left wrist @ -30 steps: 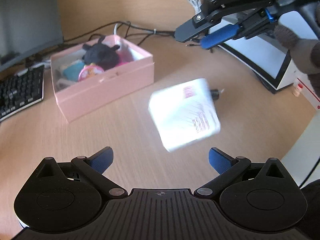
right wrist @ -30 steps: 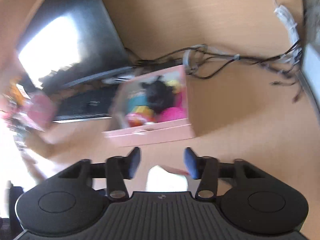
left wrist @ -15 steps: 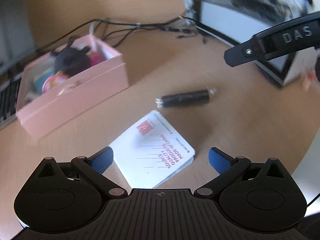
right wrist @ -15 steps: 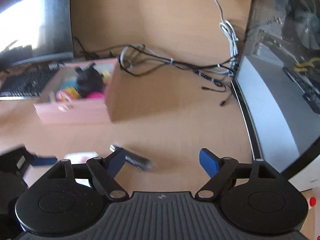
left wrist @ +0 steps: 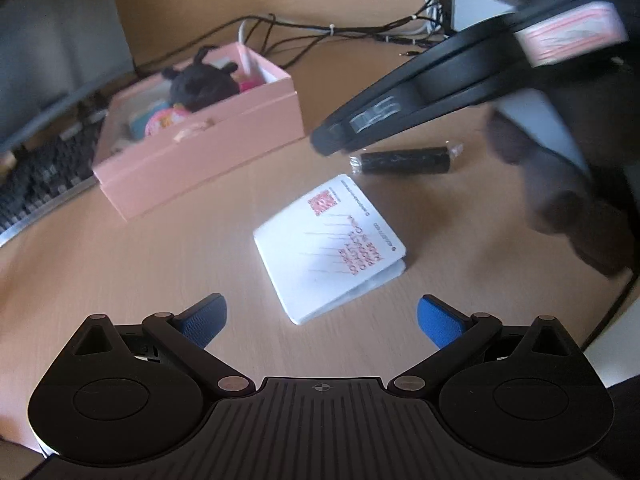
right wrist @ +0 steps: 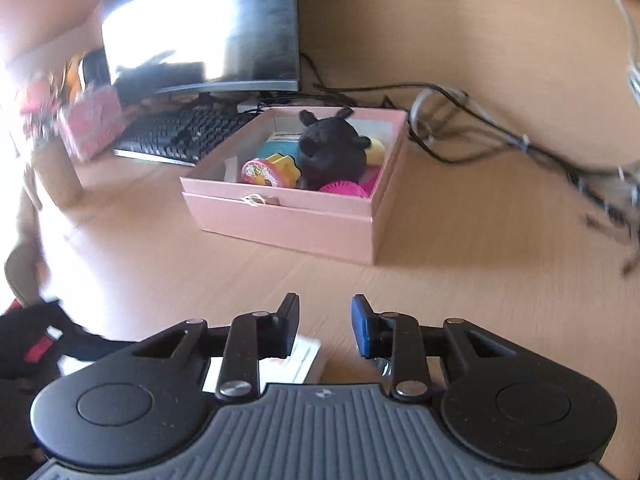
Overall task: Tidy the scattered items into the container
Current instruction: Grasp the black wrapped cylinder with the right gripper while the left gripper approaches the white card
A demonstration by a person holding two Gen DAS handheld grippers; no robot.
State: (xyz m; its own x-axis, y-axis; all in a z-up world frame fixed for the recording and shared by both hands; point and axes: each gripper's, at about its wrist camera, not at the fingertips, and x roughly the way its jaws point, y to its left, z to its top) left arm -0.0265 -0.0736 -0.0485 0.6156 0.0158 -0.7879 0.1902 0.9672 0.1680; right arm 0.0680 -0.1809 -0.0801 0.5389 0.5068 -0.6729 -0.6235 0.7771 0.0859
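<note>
Pink box (right wrist: 304,216) sits mid-frame on the wooden desk (right wrist: 460,280), holding a black plush toy (right wrist: 332,152) among colourful toys. In the left wrist view, a white booklet (left wrist: 332,248) lies flat at centre, just ahead of the left gripper (left wrist: 320,316), whose jaws stand wide apart with nothing between them. A black tube (left wrist: 404,158) lies beyond the booklet. The right gripper (right wrist: 325,326) has its jaws drawn nearly together, empty, with the desk showing through the gap.
</note>
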